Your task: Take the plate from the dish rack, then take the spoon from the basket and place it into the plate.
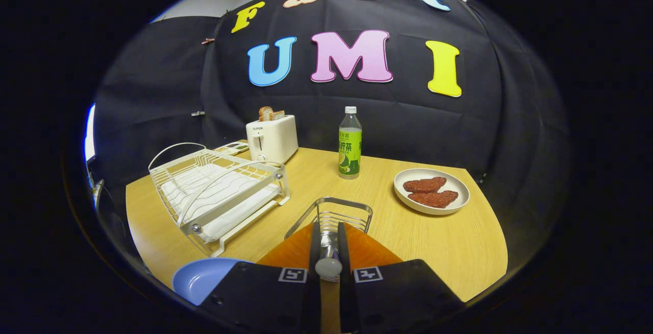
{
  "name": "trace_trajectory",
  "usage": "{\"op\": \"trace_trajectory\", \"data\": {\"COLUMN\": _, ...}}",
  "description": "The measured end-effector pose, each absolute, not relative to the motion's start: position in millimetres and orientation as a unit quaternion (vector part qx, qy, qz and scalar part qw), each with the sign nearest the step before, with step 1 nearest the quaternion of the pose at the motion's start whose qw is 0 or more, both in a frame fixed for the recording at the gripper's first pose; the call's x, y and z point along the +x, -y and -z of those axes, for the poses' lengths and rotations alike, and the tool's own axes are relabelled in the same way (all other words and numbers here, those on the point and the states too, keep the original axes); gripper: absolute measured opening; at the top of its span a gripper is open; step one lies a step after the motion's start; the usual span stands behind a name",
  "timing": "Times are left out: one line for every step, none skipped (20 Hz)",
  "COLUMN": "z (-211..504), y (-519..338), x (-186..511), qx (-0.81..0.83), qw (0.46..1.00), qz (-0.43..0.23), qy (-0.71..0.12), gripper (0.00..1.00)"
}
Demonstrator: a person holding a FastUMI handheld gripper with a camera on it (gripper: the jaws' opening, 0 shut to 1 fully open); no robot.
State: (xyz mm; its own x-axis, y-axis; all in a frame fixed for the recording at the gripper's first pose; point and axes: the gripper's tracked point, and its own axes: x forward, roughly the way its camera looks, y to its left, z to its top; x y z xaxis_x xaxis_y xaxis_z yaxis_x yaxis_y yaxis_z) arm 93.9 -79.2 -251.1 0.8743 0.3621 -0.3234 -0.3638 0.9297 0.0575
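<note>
My gripper (328,228) is shut on the spoon (328,263), a metal handle with a rounded pale end that stands up between my two fingers. The fingertips reach into the wire basket (334,202) just ahead; the spoon's bowl is hidden behind the fingers. The blue plate (196,279) lies flat on the wooden table (459,247), close by on the left of my fingers. Beyond that plate stands the white wire dish rack (219,191), with nothing in its slots.
A white toaster (272,138) holding bread slices sits at the back behind the rack. A green-labelled bottle (350,145) stands beyond the basket. To the right is a white plate (431,191) with two brown meat pieces. The table's edge curves round on the right.
</note>
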Motion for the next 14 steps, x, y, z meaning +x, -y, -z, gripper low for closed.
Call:
{"op": "trace_trajectory", "data": {"z": 250, "y": 81, "x": 94, "qx": 0.003, "qw": 0.967, "qz": -0.187, "qy": -0.173, "gripper": 0.17}}
{"op": "trace_trajectory", "data": {"z": 247, "y": 82, "x": 96, "qx": 0.009, "qw": 0.966, "qz": -0.186, "qy": -0.179, "gripper": 0.16}}
{"op": "trace_trajectory", "data": {"z": 243, "y": 82, "x": 97, "qx": 0.017, "qw": 0.965, "qz": -0.188, "qy": -0.184, "gripper": 0.15}}
{"op": "trace_trajectory", "data": {"z": 238, "y": 84, "x": 97, "qx": 0.020, "qw": 0.964, "qz": -0.188, "qy": -0.186, "gripper": 0.14}}
{"op": "trace_trajectory", "data": {"z": 231, "y": 86, "x": 98, "qx": 0.019, "qw": 0.964, "qz": -0.188, "qy": -0.186, "gripper": 0.13}}
{"op": "trace_trajectory", "data": {"z": 222, "y": 86, "x": 98, "qx": 0.019, "qw": 0.965, "qz": -0.191, "qy": -0.180, "gripper": 0.13}}
{"op": "trace_trajectory", "data": {"z": 212, "y": 88, "x": 98, "qx": 0.018, "qw": 0.965, "qz": -0.192, "qy": -0.175, "gripper": 0.13}}
{"op": "trace_trajectory", "data": {"z": 203, "y": 89, "x": 97, "qx": 0.017, "qw": 0.966, "qz": -0.193, "qy": -0.173, "gripper": 0.13}}
{"op": "trace_trajectory", "data": {"z": 194, "y": 90, "x": 96, "qx": 0.018, "qw": 0.966, "qz": -0.195, "qy": -0.171, "gripper": 0.13}}
{"op": "trace_trajectory", "data": {"z": 184, "y": 90, "x": 93, "qx": 0.021, "qw": 0.965, "qz": -0.200, "qy": -0.168, "gripper": 0.13}}
{"op": "trace_trajectory", "data": {"z": 175, "y": 90, "x": 89, "qx": 0.024, "qw": 0.964, "qz": -0.207, "qy": -0.165, "gripper": 0.13}}
{"op": "trace_trajectory", "data": {"z": 166, "y": 92, "x": 83, "qx": 0.025, "qw": 0.964, "qz": -0.211, "qy": -0.163, "gripper": 0.13}}
{"op": "trace_trajectory", "data": {"z": 159, "y": 92, "x": 75, "qx": 0.032, "qw": 0.962, "qz": -0.218, "qy": -0.161, "gripper": 0.13}}
{"op": "trace_trajectory", "data": {"z": 151, "y": 88, "x": 65, "qx": 0.042, "qw": 0.959, "qz": -0.231, "qy": -0.160, "gripper": 0.13}}
